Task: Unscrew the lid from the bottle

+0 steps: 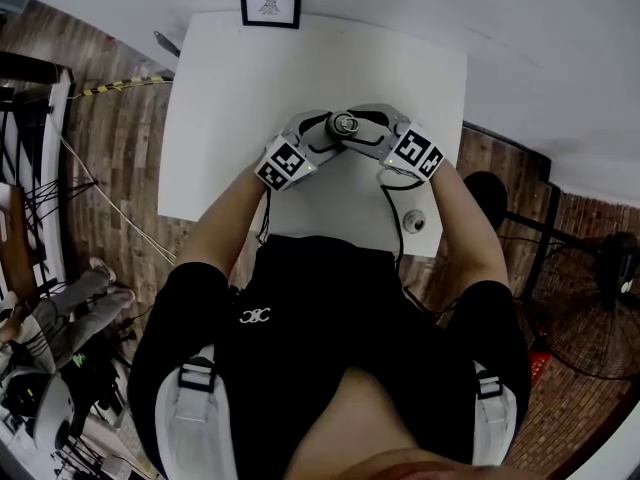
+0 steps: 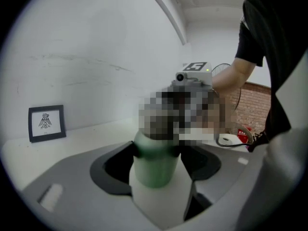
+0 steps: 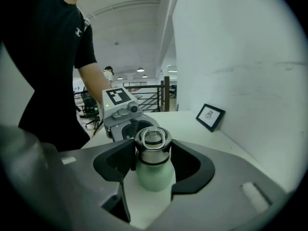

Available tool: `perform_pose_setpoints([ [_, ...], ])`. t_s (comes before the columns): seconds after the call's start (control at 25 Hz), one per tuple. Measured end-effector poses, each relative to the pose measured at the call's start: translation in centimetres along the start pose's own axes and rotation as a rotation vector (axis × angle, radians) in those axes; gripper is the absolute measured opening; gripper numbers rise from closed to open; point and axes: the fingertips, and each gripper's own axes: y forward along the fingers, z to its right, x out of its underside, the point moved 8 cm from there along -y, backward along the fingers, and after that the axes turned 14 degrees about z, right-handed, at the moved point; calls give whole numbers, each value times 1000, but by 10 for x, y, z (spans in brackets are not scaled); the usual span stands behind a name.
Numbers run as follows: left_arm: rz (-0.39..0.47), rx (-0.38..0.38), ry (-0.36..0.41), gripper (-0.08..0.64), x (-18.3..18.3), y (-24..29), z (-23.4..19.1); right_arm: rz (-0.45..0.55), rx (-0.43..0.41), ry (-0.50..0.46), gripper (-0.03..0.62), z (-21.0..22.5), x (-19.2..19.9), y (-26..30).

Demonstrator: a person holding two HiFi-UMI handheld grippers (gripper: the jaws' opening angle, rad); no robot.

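Observation:
A pale green bottle (image 3: pixel 155 174) with a steel lid (image 3: pixel 153 141) and ring handle stands upright on the white table (image 1: pixel 230 88). From above, its lid (image 1: pixel 345 125) shows between both grippers. In the right gripper view, my right gripper (image 3: pixel 153 150) is shut on the lid, one dark pad on each side. My left gripper (image 2: pixel 156 153) is shut on the green bottle body (image 2: pixel 155 165) lower down. A mosaic patch hides the bottle top in the left gripper view. The two grippers face each other across the bottle, left gripper (image 1: pixel 318 138) and right gripper (image 1: pixel 368 136).
A small framed picture (image 1: pixel 270 8) leans against the wall at the table's far edge. A small round white object (image 1: pixel 414 221) lies near the table's front right corner. The person's body stands close against the front edge.

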Motion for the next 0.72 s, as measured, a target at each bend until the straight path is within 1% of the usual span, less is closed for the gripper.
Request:
perform_pose_setpoints([
  [0.12,3,7,1,359,0,-1,-1,-64,-119,-28,233,8,-5,3],
  [0.2,4,9,2,359,-1,-1,-1,-100,-175,-41,233,12,-8,5],
  [0.24,4,10,2,359,-1,-1,-1,-115,-190,-45,235,12,-10,5],
  [0.32,6,11,5,359,-1,-1,-1,-137,-189,-47,236,12,-12,7],
  [0.44,10,9,7,359,0,-2,-2,-128,-125,-52,236,8,-14,4],
  [0.56,13,8,5,359,2,-3,-2,-51,-20,-14,239,2,-15,-5],
  [0.64,14,8,4,359,2,-3,-3,21,82,29,249,-3,-15,-12],
  [0.72,14,3,3,359,2,-3,-3,77,210,54,258,-11,-13,-14],
])
